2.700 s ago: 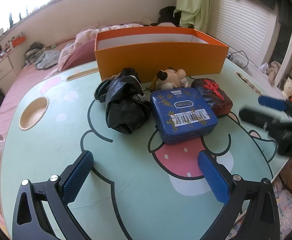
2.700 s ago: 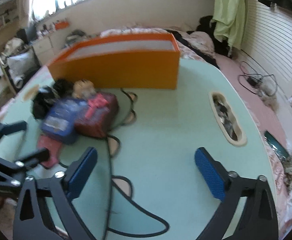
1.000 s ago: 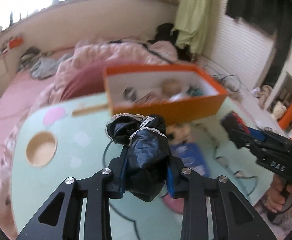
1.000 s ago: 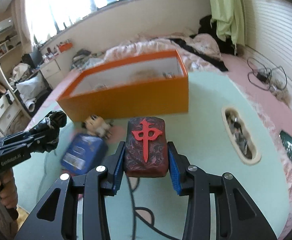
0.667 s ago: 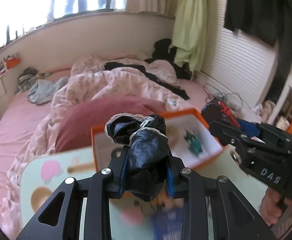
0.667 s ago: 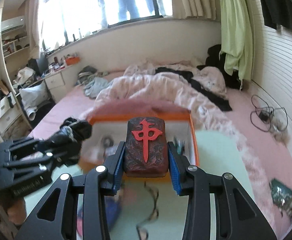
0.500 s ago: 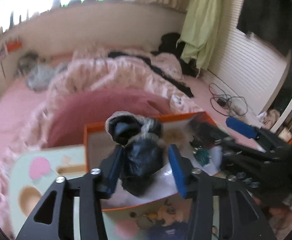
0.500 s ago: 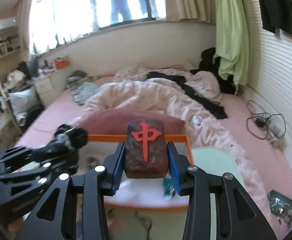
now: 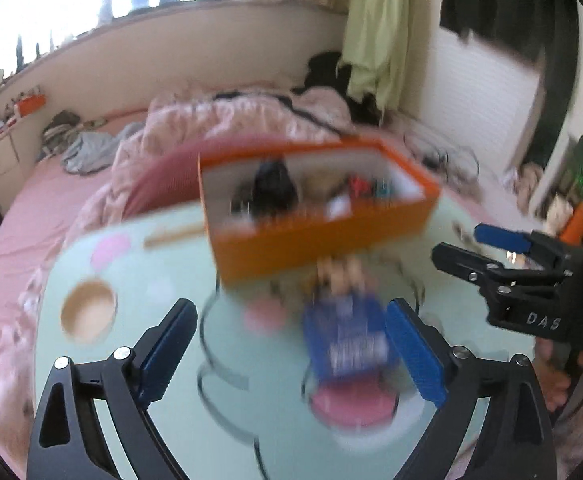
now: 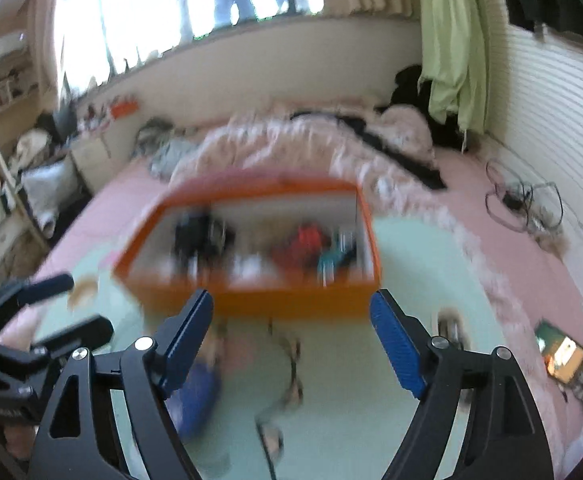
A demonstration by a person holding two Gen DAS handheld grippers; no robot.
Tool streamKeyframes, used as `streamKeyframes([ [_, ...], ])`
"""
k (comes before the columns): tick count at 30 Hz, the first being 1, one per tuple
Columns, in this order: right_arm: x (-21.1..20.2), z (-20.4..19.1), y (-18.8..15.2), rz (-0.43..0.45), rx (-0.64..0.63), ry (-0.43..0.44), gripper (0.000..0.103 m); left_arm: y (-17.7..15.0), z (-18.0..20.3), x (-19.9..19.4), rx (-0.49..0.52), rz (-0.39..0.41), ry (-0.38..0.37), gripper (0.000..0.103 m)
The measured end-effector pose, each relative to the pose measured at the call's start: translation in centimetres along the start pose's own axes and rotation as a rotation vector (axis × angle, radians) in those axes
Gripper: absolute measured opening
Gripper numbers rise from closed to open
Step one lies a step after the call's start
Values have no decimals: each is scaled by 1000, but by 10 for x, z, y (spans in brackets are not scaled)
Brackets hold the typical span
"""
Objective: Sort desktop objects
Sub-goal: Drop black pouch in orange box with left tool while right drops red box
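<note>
Table (image 9: 139, 432) first: my mint-green cartoon-printed surface fills the lower half of both wrist views, badly smeared by motion. On its far side sits the orange box (image 9: 319, 240), open-topped. A second ago I had the black bundle (image 9: 269, 186) pinched in my left tool and the dark red tile with the red character (image 10: 305, 244) in my right, both held over that box. Now both lie inside it, the black bundle toward the left end and the red tile toward the right, among a few small bits I cannot make out through the blur.

My left gripper (image 9: 295, 356) is spread wide and carries nothing. My right gripper (image 10: 291, 344) is likewise gaping and empty; it shows from the side at the right edge of the left view.

So I judge two items as sorted, and both tools have pulled back and tilted down toward the table front. What remains outside the box, as far as I can tell: the blue tin (image 9: 347, 336), lying flat on the table right between my left fingers in view, and the small plush figure (image 9: 337, 276), just behind it near the box wall. I read the tin as the natural next pick for my left side.
</note>
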State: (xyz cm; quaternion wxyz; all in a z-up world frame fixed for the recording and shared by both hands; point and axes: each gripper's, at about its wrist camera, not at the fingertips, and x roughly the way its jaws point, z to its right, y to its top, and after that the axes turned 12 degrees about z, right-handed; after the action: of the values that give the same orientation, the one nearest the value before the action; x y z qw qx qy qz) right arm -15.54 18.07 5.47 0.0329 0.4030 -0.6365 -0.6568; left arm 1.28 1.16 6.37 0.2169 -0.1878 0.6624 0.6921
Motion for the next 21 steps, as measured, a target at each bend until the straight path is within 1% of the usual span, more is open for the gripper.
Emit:
streamKeyframes([
  [4, -9, 4, -41, -97, -21, -11, 81, -36, -1, -6, -28, -54, -10, 95],
  [6, -8, 7, -56, -149, -13, -3, 81, -47, -1, -2, -7, -77, 13, 95],
  [9, -5, 13, -64, -185, -16, -42, 81, -61, 0, 9, 13, -114, 51, 95],
  [10, -4, 16, -65, -191, -14, -55, 82, -62, 2, 9, 28, -99, 67, 101],
  [11, -3, 16, -65, -182, -25, -77, 86, -64, 3, 10, 31, -92, 71, 103],
  [12, 0, 16, -66, -187, -46, -117, 90, -64, 2, 10, 22, -86, 62, 103],
  [13, 0, 15, -68, -193, -70, -150, 103, -65, 3, 10, 25, -83, 65, 103],
  [19, -2, 21, -73, -160, -64, -134, 103, -67, 2, 8, 23, -72, 63, 103],
  [21, -1, 21, -75, -146, -83, -104, 103, -67, 1, 9, 23, -72, 63, 103],
])
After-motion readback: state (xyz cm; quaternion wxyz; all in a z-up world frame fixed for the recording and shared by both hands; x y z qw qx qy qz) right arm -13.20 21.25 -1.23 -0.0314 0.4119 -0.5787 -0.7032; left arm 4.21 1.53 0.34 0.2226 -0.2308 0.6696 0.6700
